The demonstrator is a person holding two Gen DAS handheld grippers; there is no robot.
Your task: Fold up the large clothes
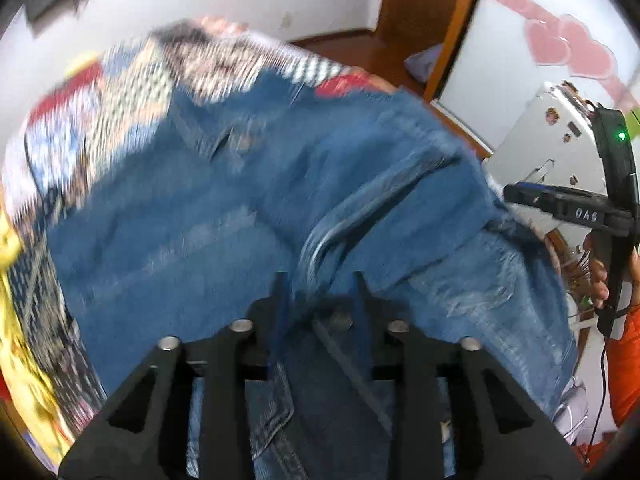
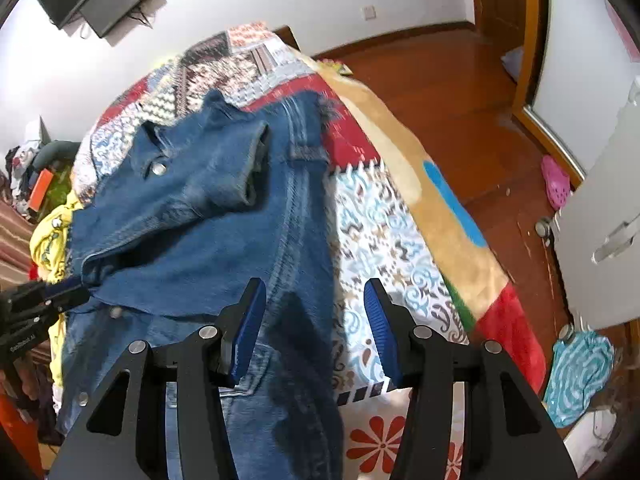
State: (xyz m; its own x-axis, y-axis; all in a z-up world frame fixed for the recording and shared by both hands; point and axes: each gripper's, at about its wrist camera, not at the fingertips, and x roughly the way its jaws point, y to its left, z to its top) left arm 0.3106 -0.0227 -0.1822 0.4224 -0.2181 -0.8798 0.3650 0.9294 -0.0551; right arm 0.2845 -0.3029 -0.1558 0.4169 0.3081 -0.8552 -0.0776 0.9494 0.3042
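A blue denim jacket [image 2: 192, 216] lies on a patchwork bedspread [image 2: 384, 240]. Its left part is lifted and folded over toward the middle. My left gripper [image 1: 320, 284] is shut on a fold of the denim jacket [image 1: 224, 208] and holds it up; it also shows in the right wrist view [image 2: 68, 294] pinching the jacket's edge at the left. My right gripper [image 2: 315, 304] is open and empty, hovering over the jacket's right edge near the front; it also shows in the left wrist view [image 1: 520, 196] at the right.
The bedspread covers a bed with a tan blanket [image 2: 436, 200] along its right side. A wooden floor [image 2: 472, 92], a white cabinet [image 2: 604, 236] and a pink shoe [image 2: 555, 180] are to the right. A yellow garment [image 2: 50, 240] lies at the left.
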